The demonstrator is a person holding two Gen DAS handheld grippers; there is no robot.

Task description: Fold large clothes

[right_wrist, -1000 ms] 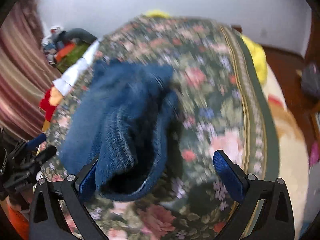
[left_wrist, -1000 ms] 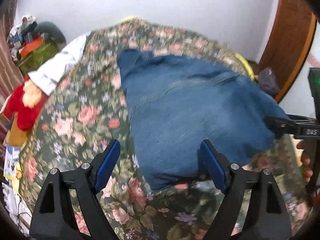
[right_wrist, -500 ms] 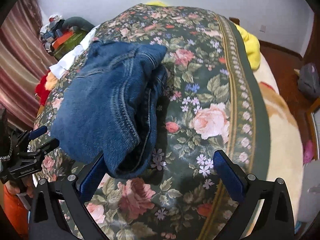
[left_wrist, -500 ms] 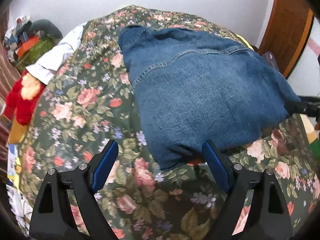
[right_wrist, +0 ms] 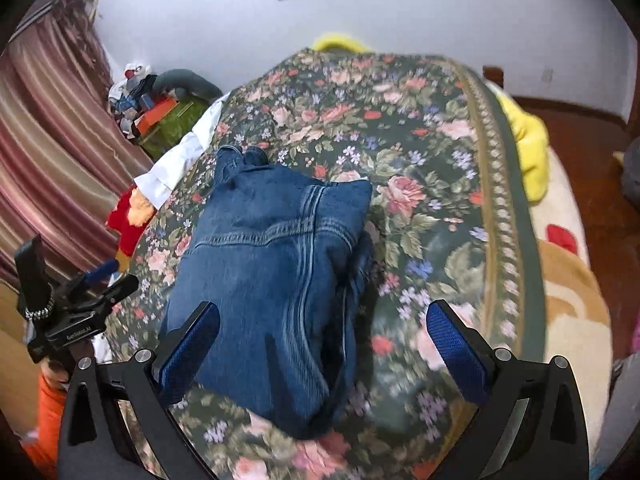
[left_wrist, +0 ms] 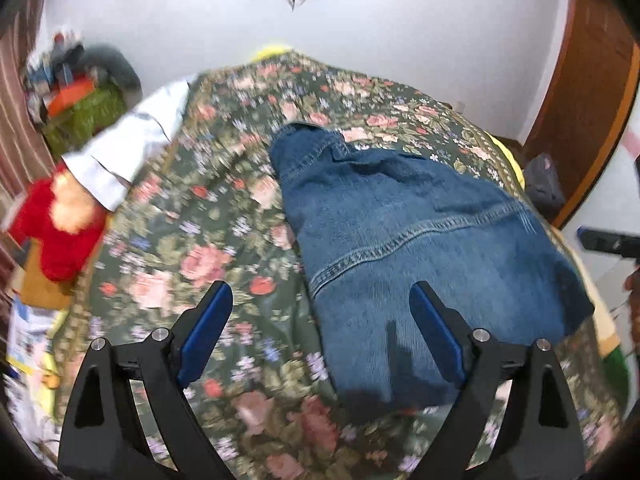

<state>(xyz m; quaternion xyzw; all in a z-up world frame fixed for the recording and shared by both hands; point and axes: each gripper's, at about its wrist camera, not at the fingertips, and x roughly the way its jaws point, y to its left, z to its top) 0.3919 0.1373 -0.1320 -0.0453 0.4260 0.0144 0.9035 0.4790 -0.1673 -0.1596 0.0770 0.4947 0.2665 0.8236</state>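
Folded denim jacket (left_wrist: 420, 256) lies on the bed (left_wrist: 192, 256), which is covered with a floral bedspread; in the left wrist view the jacket sits right of centre, its near edge close to the camera. Left gripper (left_wrist: 320, 332) hovers above that near edge, jaws wide and opening, blue pads clear of the cloth, nothing between them pressed. Right gripper (right_wrist: 320, 344) hangs over the jacket's other side; its jaws stand wide too, left pad in front of the denim, right pad over bare bedspread, no grip. In the right wrist view the left gripper shows at the left edge, held in a hand (right_wrist: 54, 368) with an orange sleeve (right_wrist: 48, 420) below.

White shirt (left_wrist: 128, 152) lies at the bed's far left edge, red plush toy (left_wrist: 60, 224) just beside its sleeve. Green box (left_wrist: 80, 116) with clutter stands near the wall past them. Striped curtain (right_wrist: 52, 168) on the left. Yellow blanket (right_wrist: 528, 148) lies at the bed's right side. Both views slightly blurred.
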